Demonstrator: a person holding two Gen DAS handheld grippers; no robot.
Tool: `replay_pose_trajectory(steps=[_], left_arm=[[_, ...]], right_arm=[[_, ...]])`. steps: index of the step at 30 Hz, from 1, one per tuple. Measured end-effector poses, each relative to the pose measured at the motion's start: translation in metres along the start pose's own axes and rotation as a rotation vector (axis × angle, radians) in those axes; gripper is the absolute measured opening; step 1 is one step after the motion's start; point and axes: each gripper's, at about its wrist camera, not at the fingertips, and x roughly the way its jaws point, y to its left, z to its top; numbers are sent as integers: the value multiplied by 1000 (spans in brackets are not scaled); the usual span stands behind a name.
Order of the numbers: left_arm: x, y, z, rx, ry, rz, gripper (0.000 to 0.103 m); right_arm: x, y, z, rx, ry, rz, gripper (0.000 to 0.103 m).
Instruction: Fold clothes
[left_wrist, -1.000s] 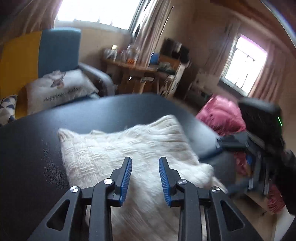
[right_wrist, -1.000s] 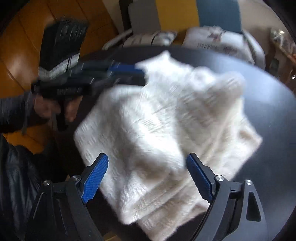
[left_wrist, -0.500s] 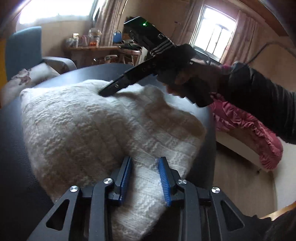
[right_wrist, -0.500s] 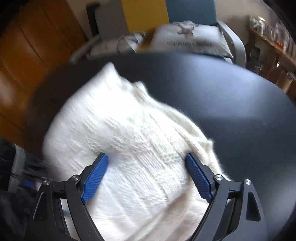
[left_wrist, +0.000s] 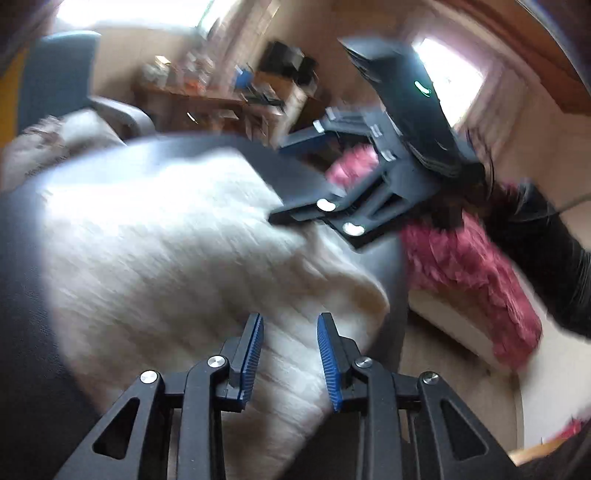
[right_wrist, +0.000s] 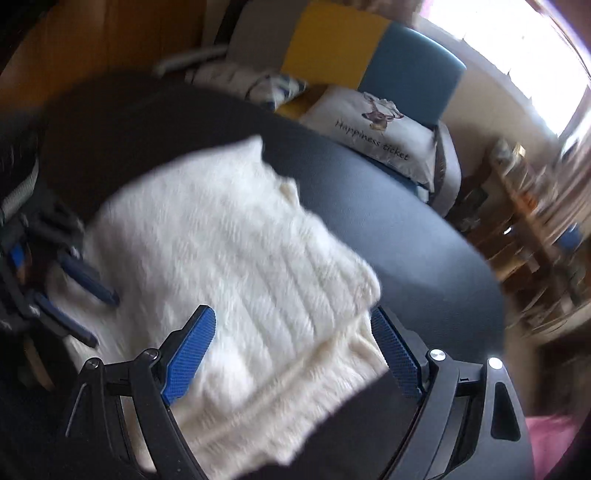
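Note:
A cream knitted sweater (left_wrist: 177, 258) lies folded on a round dark table (left_wrist: 22, 295); the right wrist view shows the same sweater (right_wrist: 240, 266) with one layer doubled over another. My left gripper (left_wrist: 290, 354) hovers low over its near edge, open by a narrow gap with nothing between the blue pads. My right gripper (right_wrist: 291, 350) stands wide open above the sweater's near corner, with nothing held. In the left wrist view the right gripper (left_wrist: 295, 181) is lifted above the sweater's far edge. The left gripper (right_wrist: 92, 306) shows at the sweater's left side.
The dark table (right_wrist: 406, 236) curves off on every side. Behind it stands a blue and yellow chair (right_wrist: 369, 66) with a printed cushion (right_wrist: 376, 136). A pink ruffled cloth (left_wrist: 472, 273) lies on a seat to the right. A cluttered wooden shelf (left_wrist: 207, 99) stands by the window.
The right gripper has lifted off the sweater and drawn back toward its near corner, still wide open. The left gripper stays over the near edge. Both views are blurred by motion.

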Motion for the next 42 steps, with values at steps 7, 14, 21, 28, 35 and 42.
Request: replay_pose_trajectory(steps=[7,14,21,28,35,42], left_arm=[[-1,-15,-16,46,-15,44,29],[-16,-8,-22,-41,-46,46,30],[-17,-15,-32,-7,-35,78,31],[-29,-10,-16,-50,-65,8,32],[-29,-9,20,-48,-100,19,32],[-25,-6,48,-26,-112,72,32]], right_arm=[[16,-12,-28,164,50,21,89],[-42,1,-28,160,-56,35,89],[-11,47,-51,-26,117,-53,89],[-37,9,-73,236,57,-18,89],[-64,35,-72,178,-20,278,89],[-41,33,-76,266,-73,713,90]])
